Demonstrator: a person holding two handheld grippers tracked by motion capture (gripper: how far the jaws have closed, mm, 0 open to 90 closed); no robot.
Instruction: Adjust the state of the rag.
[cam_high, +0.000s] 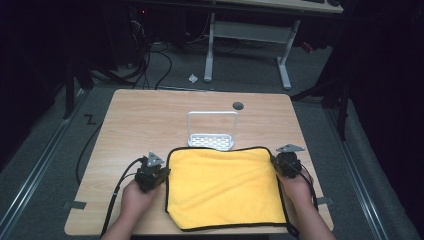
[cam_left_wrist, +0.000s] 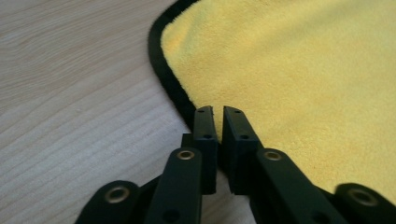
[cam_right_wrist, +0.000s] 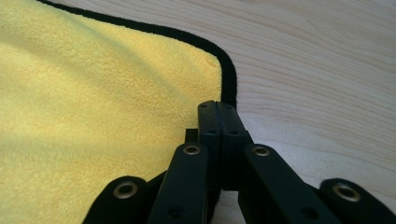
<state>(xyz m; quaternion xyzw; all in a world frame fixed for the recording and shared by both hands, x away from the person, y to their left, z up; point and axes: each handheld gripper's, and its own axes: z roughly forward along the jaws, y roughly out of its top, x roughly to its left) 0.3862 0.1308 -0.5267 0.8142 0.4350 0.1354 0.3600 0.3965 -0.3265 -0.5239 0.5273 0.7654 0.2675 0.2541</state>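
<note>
1. The yellow cloth (cam_high: 225, 187) with its black hem lies flat in the lower centre of the high view, on the wooden table (cam_high: 140, 115), just in front of a white rack (cam_high: 212, 131)
2. Its longer side runs left to right across the frame, and a gripper sits at each of the two far corners
3. The left gripper (cam_left_wrist: 217, 111) is at the cloth's left hem; its jaws stand a narrow slit apart over the hem, and I cannot tell whether any cloth is caught
4. The right gripper (cam_right_wrist: 218, 104) has its jaws pressed together at the right hem just below the rounded corner; a pinch on the hem seems likely
5. Both grippers are equally near, the cloth lying between them, so a fold toward the bottom of the frame looks likely
</note>
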